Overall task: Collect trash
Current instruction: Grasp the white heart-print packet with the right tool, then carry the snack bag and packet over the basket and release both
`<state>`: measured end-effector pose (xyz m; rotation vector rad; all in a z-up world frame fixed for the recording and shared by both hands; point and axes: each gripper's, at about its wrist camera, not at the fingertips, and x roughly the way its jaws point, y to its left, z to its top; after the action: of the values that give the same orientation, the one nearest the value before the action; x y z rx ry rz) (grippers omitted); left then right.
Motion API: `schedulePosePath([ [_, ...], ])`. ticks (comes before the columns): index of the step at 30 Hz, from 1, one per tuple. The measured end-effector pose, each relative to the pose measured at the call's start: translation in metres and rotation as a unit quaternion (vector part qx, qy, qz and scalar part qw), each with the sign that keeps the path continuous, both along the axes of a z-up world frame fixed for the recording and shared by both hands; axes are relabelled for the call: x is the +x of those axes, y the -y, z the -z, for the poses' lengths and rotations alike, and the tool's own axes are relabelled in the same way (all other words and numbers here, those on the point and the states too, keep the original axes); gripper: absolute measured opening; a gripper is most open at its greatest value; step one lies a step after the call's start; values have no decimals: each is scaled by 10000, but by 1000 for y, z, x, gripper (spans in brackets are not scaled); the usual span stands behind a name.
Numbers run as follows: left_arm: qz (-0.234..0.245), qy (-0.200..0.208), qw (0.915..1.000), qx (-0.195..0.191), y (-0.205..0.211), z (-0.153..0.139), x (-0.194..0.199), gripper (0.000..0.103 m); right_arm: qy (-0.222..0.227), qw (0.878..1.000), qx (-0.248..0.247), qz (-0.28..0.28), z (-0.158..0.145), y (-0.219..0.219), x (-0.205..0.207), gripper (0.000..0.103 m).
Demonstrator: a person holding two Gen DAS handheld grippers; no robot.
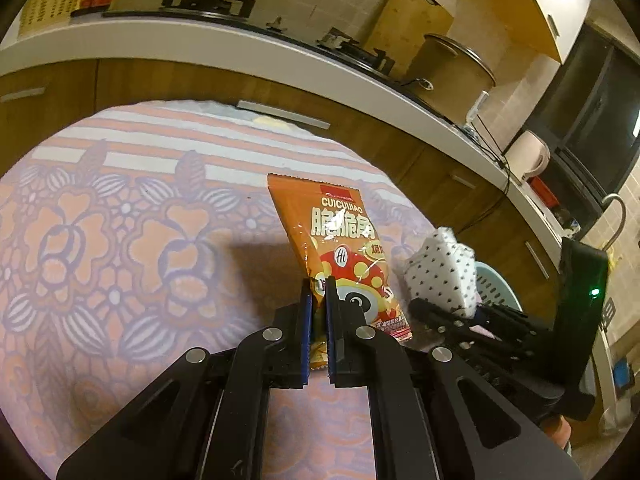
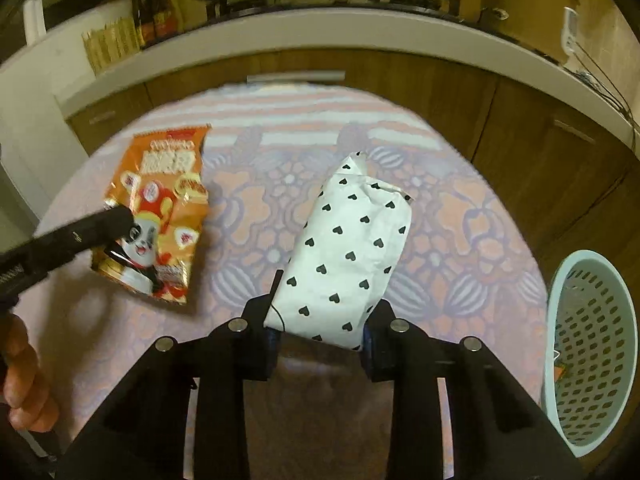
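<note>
An orange snack bag (image 1: pixel 344 240) with a panda print lies on the flowered tablecloth (image 1: pixel 120 240). My left gripper (image 1: pixel 318 292) is shut on the bag's near end, which is pinched between the blue pads. In the right wrist view the same bag (image 2: pixel 160 208) shows at the left, with the left gripper (image 2: pixel 120 220) on it. A white packet with black hearts (image 2: pixel 348 240) lies between the fingers of my right gripper (image 2: pixel 320 344). Those jaws stand wide, one pad at each side of the packet's near end, and the packet is not squeezed.
A pale green perforated basket (image 2: pixel 592 352) stands off the table's right edge. A hand (image 2: pixel 20 380) holds the left gripper. Behind the table runs a kitchen counter (image 1: pixel 240 44) with wooden cabinets, a stove and a pot (image 1: pixel 452 68).
</note>
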<state>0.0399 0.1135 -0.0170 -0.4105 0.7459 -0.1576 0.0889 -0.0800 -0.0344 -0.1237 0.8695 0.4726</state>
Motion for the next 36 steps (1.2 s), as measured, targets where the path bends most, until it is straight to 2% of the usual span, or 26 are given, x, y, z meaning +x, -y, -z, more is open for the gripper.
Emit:
schedulePosePath([
  [4,192,75,9998,-44,19,-10,-1,4,246,9995,150,159,-23,24,-10,28],
  [9,555,180,9983,10,63,-24,1,4,512,9974,201,461,-48,64,-18,28],
  [18,1160,274,9928,59,146,-40,22,4,749,9902,121,1174,-67,152,-24,28],
  [20,1232,189,9920,211,165,-40,30,4,766,9880,106,1338,-67,171,-24,28],
  [25,1521,138,9880,212,206,-39,47,4,742,9823,35,1717,-63,213,-23,28],
  [36,1999,-34,9792,356,272,-24,69,4,277,9737,-65,2261,-30,275,-6,28],
])
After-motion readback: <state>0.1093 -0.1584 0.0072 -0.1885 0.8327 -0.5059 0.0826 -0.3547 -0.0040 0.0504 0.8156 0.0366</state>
